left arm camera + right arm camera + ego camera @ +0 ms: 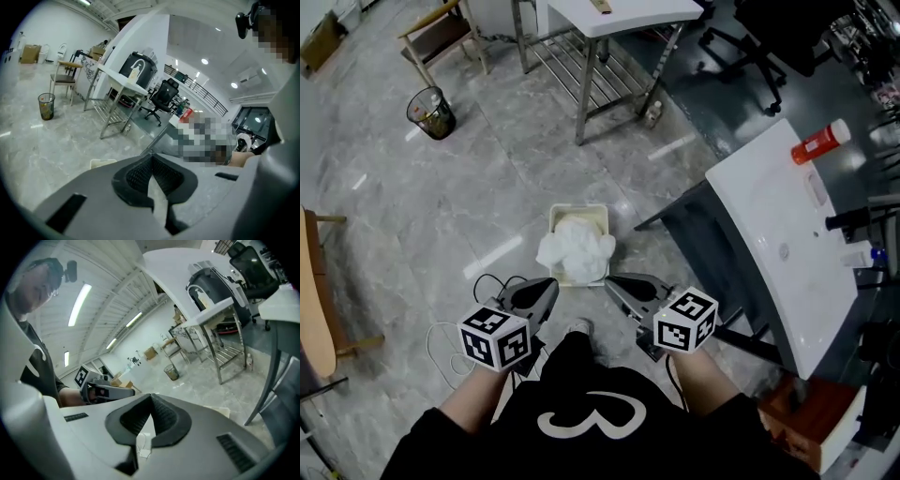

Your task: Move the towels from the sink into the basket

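A cream basket (554, 215) stands on the grey floor ahead of me, with white towels (576, 247) heaped in it and spilling over its near rim. The white sink (766, 217) sits on a dark stand at the right; no towel shows in its basin. My left gripper (551, 283) and right gripper (611, 280) hover side by side just short of the basket, both shut with nothing between the jaws. In the left gripper view the left gripper (151, 157) shows its tips touching, with a corner of the basket (102, 162) beyond. The right gripper (151, 397) looks the same in its own view.
A red bottle (818, 142) lies on the sink's far end. A wire bin (431, 112), a metal-legged table (614, 37), a wooden chair (441, 33) and an office chair (759, 42) stand farther off. A white cable (450, 337) lies by my left foot.
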{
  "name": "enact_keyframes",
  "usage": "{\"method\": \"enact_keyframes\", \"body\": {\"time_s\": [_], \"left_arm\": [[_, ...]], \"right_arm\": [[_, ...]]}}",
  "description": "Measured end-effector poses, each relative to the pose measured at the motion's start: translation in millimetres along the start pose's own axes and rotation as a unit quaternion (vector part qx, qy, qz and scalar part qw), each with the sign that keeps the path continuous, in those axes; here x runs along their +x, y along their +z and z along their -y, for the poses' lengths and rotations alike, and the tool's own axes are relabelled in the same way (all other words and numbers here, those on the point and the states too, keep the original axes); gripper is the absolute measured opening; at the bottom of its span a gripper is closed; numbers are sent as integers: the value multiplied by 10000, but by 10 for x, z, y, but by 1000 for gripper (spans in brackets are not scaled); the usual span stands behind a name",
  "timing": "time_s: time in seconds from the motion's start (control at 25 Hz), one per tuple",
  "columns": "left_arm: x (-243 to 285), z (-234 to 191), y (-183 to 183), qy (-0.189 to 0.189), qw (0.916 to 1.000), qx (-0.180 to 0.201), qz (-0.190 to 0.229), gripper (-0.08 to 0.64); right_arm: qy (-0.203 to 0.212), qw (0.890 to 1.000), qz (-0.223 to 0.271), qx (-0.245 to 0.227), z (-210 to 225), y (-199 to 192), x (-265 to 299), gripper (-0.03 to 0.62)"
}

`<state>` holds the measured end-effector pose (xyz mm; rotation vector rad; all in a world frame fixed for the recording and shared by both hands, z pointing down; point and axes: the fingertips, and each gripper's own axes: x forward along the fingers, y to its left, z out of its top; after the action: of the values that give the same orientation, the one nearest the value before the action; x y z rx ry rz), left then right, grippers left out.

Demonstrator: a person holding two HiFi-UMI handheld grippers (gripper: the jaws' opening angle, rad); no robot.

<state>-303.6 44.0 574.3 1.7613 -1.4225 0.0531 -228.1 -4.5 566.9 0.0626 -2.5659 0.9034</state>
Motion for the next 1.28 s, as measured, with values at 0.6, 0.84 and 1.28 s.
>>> {"method": "enact_keyframes", "body": {"time_s": [0.6, 0.84, 1.28], "left_arm": [[-868, 2496, 474, -1223, 9757, 1478, 1062, 6], [-1277, 3138, 348, -1499, 9621, 1886, 1279, 6], [-1850, 3833, 80, -1761, 9398, 2463, 1586, 6]], "right_arm": [[272, 9832, 1467, -1047, -1405, 593, -1980, 3], [239, 9698, 1911, -1498, -2045, 592, -2552, 3], [-7, 9496, 2317, -2113, -2793, 381, -3197, 3]]}}
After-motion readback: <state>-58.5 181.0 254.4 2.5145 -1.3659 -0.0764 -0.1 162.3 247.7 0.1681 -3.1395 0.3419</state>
